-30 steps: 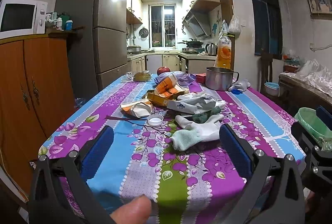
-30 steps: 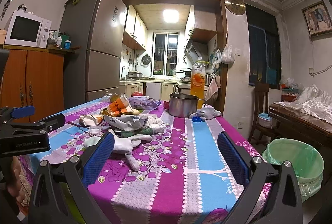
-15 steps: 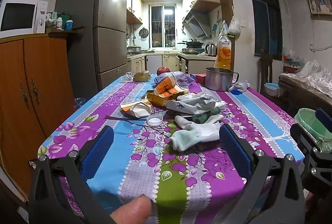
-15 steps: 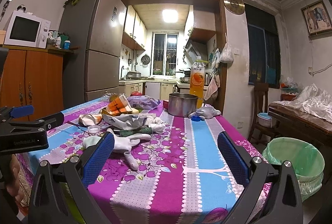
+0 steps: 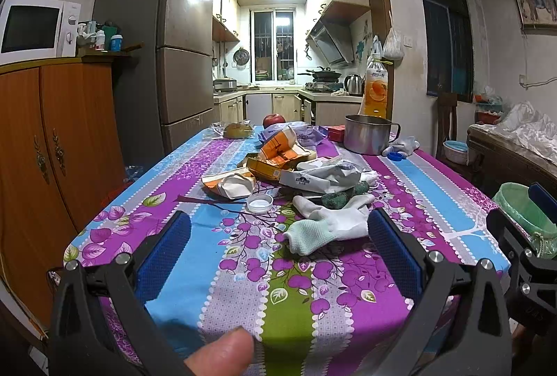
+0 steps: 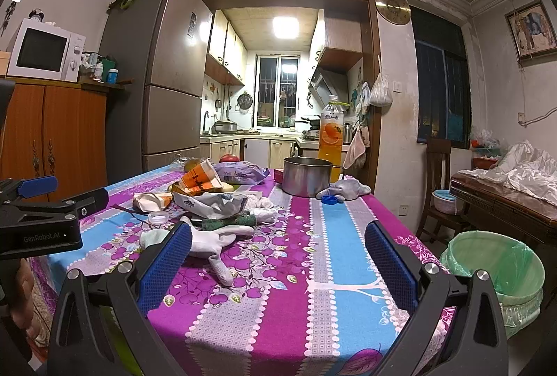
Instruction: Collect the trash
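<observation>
Rt hand-held gripper (image 6: 276, 257) wide apart over table (image 6: 334, 257) w/ trash.

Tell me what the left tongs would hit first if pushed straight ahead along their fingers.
Probably the white glove lying on the tablecloth: it sits nearest, slightly right of center between the open left tongs. Depth is unclear, and the tongs may pass above it toward the wrapper pile.

Purple-blue floral striped tablecloth (image 5: 243, 271), white glove (image 5: 330, 223), seemingly green bin liner (image 6: 494, 257)
</observation>
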`<state>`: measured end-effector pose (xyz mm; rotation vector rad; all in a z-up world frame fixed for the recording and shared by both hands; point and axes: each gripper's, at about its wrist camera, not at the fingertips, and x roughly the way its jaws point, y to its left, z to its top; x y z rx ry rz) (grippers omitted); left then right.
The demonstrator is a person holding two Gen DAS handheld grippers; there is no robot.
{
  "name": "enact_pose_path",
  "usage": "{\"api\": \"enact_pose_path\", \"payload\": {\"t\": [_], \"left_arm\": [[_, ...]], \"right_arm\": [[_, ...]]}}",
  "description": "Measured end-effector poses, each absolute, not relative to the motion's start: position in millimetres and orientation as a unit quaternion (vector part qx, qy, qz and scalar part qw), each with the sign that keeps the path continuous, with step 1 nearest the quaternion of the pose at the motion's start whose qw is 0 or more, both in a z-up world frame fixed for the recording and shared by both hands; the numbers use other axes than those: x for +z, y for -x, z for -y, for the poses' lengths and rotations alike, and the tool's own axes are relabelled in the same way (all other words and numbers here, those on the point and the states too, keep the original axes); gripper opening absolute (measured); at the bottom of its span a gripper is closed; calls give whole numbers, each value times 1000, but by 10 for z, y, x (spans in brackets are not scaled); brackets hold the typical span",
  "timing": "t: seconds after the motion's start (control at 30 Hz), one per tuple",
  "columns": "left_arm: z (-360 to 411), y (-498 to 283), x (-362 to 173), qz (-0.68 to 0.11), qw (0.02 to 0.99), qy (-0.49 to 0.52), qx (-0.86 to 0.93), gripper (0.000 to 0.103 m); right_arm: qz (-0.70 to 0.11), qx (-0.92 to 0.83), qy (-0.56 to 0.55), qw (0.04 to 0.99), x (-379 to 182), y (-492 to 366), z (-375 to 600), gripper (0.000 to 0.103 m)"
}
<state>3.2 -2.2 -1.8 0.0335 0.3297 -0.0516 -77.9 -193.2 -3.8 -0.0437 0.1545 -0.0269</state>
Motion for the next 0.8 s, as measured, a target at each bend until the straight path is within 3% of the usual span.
{"api": "enact_pose_path", "payload": {"t": [0.8], "left_arm": [[20, -37, -15, -167, 986, -17, -24, 98]], "right_arm": [[-83, -8, 23, 996, -34, 781, 1915, 99]]}}
